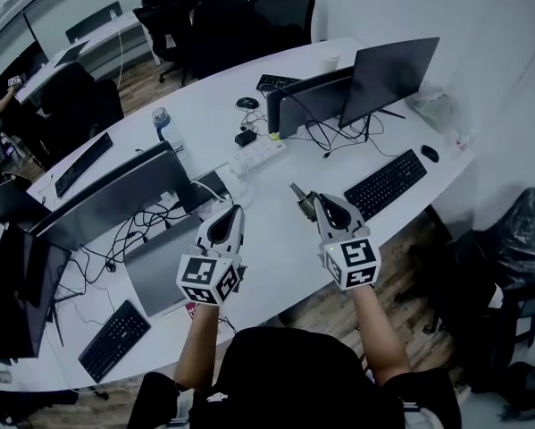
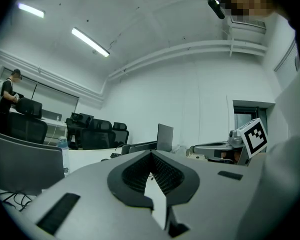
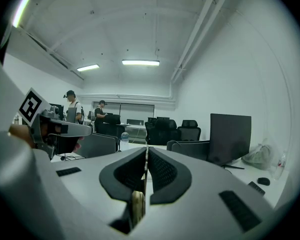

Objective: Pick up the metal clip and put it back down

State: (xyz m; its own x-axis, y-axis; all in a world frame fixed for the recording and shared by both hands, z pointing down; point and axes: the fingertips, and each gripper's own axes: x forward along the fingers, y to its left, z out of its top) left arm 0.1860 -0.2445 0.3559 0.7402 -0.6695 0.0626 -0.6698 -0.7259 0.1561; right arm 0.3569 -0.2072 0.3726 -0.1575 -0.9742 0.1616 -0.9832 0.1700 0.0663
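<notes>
The metal clip (image 1: 300,197) is pinched in the almost-shut right gripper (image 1: 319,205), held up over the desk's (image 1: 280,244) front edge. The left gripper (image 1: 234,212) is closed on nothing. The clip could be dropped (it sticks out past the tips) if the jaws are loosened too high up.

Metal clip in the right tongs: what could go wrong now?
The metal clip sticks out past the shut right tongs, up in the air, so it might slip and drop onto the white desk. The keyboard lies close by, so a careless put-down could land on its keys.
</notes>
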